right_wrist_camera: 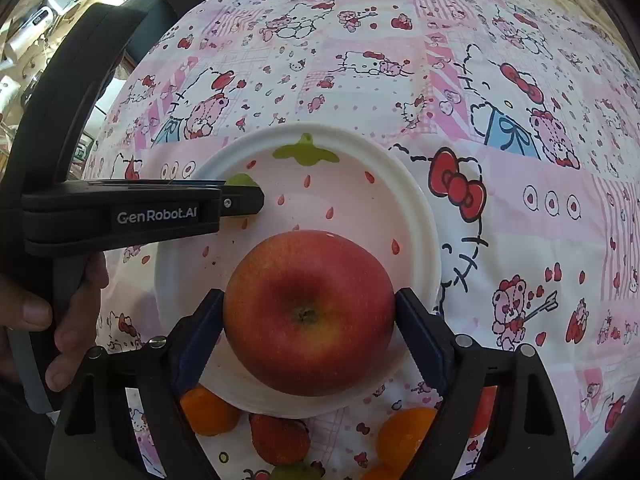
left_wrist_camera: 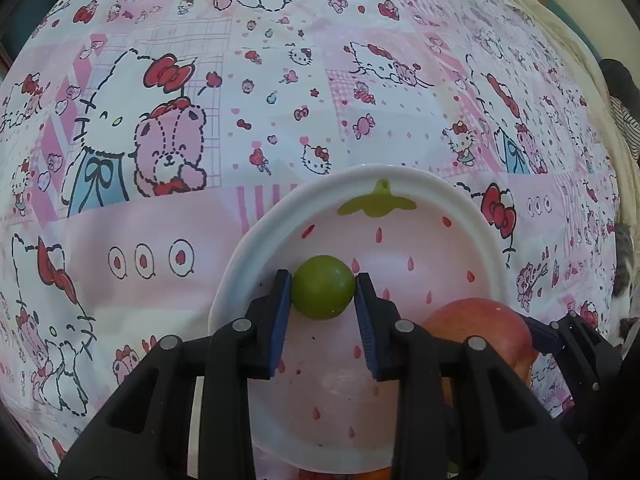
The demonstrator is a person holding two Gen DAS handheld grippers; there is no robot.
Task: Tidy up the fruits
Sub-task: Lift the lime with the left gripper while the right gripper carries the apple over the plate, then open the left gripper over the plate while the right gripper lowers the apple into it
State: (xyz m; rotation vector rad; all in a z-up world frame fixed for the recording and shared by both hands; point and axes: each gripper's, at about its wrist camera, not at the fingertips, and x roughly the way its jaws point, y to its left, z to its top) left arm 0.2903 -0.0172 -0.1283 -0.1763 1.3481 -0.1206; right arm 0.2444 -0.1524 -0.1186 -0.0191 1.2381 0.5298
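My left gripper (left_wrist_camera: 323, 288) is shut on a small green fruit (left_wrist_camera: 323, 287) and holds it over the white strawberry-pattern plate (left_wrist_camera: 240, 256). My right gripper (right_wrist_camera: 309, 312) is shut on a red apple (right_wrist_camera: 309, 312) over the near part of the same plate (right_wrist_camera: 420, 208). The apple also shows at the lower right in the left wrist view (left_wrist_camera: 480, 328). The left gripper (right_wrist_camera: 256, 200) shows side-on in the right wrist view, with the green fruit (right_wrist_camera: 240, 179) peeking above its tip.
The plate sits on a pink cartoon-cat cloth (left_wrist_camera: 160, 240). Below the plate lie two oranges (right_wrist_camera: 208, 412) (right_wrist_camera: 404, 436), a strawberry (right_wrist_camera: 280, 440) and a green fruit at the bottom edge (right_wrist_camera: 292, 472). A hand (right_wrist_camera: 68, 320) holds the left gripper.
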